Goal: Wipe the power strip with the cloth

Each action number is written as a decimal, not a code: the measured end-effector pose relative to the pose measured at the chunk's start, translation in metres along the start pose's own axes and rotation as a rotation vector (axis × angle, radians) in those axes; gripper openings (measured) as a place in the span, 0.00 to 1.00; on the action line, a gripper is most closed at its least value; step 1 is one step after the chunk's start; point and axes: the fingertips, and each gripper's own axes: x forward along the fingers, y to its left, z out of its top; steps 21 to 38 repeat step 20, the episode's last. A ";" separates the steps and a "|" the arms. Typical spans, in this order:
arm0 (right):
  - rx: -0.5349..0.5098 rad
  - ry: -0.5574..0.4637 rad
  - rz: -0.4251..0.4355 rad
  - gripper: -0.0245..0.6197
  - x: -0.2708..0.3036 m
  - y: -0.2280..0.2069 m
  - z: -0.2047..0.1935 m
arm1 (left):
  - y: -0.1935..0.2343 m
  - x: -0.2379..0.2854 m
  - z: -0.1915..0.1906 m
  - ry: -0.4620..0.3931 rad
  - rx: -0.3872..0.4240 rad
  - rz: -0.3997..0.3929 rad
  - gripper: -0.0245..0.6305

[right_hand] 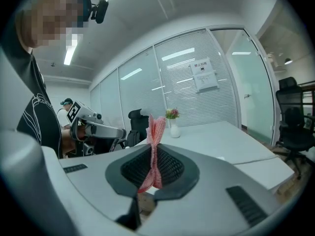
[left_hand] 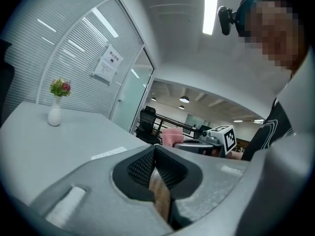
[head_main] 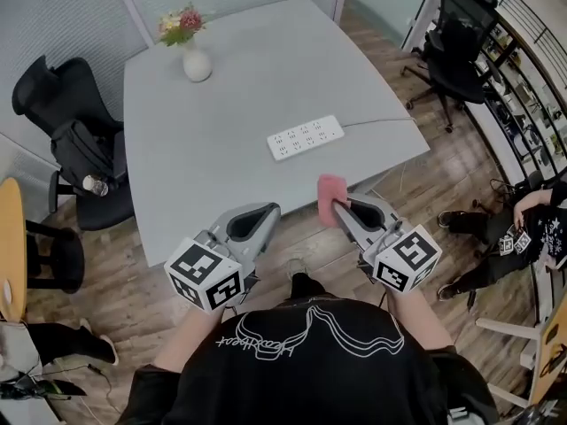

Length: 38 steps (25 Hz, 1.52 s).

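Btwn R gripper (right_hand: 153, 151) jaws, pink cloth (right_hand: 156, 126), pinched part mostly hidden.

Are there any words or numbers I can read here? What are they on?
Nothing reads clearly.
White paper notice on the glass wall: print too small.
White power strip on the grey table: markings too small.
Black shirt: white cursive script, illegible.
Gripper cubes: square marker patterns, no words.
Pink cloth in the right gripper: no words.

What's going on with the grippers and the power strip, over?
Left gripper shut, empty. Right gripper shut on cloth. Power strip on table, untouched. Nothing between cloth and strip.
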 end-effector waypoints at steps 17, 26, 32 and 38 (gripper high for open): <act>-0.017 -0.034 -0.061 0.09 -0.017 0.039 -0.008 | -0.013 -0.042 -0.020 -0.001 0.017 0.002 0.06; -0.001 -0.040 -0.070 0.09 -0.014 0.037 -0.011 | -0.004 -0.043 -0.023 0.002 0.013 0.002 0.06; -0.001 -0.040 -0.070 0.09 -0.014 0.037 -0.011 | -0.004 -0.043 -0.023 0.002 0.013 0.002 0.06; -0.001 -0.040 -0.070 0.09 -0.014 0.037 -0.011 | -0.004 -0.043 -0.023 0.002 0.013 0.002 0.06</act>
